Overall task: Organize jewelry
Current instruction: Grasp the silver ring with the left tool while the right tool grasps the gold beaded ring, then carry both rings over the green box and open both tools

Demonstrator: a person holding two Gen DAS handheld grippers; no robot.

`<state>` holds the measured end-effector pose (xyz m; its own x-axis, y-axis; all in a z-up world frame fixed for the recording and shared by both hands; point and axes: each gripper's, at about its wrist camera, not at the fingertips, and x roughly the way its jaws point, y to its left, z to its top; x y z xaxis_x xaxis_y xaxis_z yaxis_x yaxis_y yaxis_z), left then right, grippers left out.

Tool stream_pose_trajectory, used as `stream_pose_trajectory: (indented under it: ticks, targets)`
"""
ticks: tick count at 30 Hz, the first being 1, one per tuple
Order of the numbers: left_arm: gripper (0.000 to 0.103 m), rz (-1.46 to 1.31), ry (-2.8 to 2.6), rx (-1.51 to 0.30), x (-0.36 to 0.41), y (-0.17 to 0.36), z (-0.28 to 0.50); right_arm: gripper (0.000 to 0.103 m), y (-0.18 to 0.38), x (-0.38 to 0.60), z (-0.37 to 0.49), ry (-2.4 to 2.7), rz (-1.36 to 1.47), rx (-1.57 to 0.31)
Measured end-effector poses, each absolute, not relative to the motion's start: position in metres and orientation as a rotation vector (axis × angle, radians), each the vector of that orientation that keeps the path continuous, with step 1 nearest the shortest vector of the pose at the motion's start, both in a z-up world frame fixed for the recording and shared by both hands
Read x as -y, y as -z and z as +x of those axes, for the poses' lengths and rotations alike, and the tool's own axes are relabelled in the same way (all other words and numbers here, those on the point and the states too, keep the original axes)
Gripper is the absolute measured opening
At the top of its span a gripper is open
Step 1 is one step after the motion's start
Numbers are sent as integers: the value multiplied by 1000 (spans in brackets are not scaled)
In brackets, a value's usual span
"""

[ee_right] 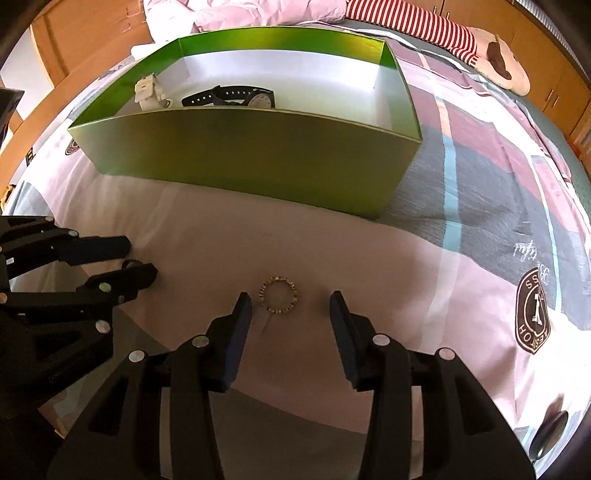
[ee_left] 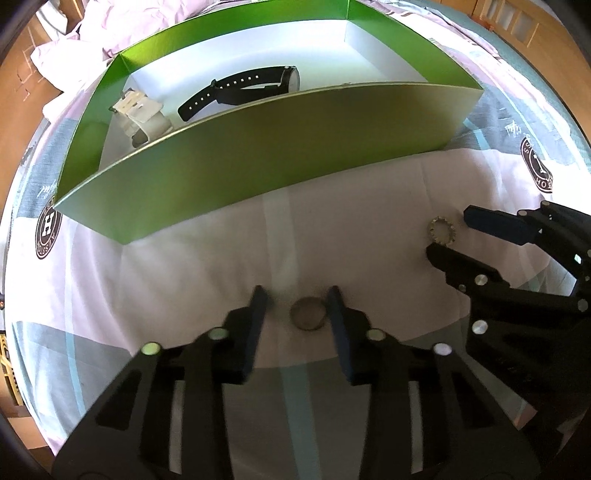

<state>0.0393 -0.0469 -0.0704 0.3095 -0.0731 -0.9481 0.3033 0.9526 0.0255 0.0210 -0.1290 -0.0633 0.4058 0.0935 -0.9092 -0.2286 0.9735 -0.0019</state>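
A green box with a white inside stands on the bed; it also shows in the right wrist view. In it lie a black watch and a white watch. My left gripper is open, its fingers either side of a round grey ring lying on the sheet. My right gripper is open around a gold studded bracelet, which also shows in the left wrist view. The left gripper shows in the right wrist view, the ring mostly hidden between its fingers.
The bed sheet is patterned pink, grey and white with round logos. A pink quilt lies behind the box. A red-striped plush toy lies at the far right. Wooden cabinets stand around the bed.
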Motion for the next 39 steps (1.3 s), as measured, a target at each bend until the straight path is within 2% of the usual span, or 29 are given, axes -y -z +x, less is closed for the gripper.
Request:
stream_pose_trajectory:
  ticks: [4,8,20,25,28,31,36,37,38,39]
  targets:
    - [22,219,245,-1229,47,69,38,40,64,127,20,-213,-138,-1127]
    - [22,215,245,-1230,43,70,36,22,62,122,23,-232,-135,-1116]
    - [21,197,235,-1227,34,66,32,21,50,124,19,-249,-103,-1059]
    - [21,185,217,-1228,30,66,35,22,58,124,21,-240,-123,-1094]
    - [22,192,214,-1232,31,67,36,37,63,122,22,-237,-133,-1116]
    - [24,196,214,-1233,33,67,35,40,64,122,21,-241,-131,-1120]
    - [26,202,212,-1234,35,69,37,40,65,123,22,-239,-130,-1109]
    - [26,204,212,-1234,35,69,37,37,65,122,22,-237,-129,-1104]
    - [26,204,212,-1234,36,69,37,27,65,122,22,-238,-125,-1099]
    - [24,200,213,-1234,35,69,37,22,65,122,22,-241,-123,-1097]
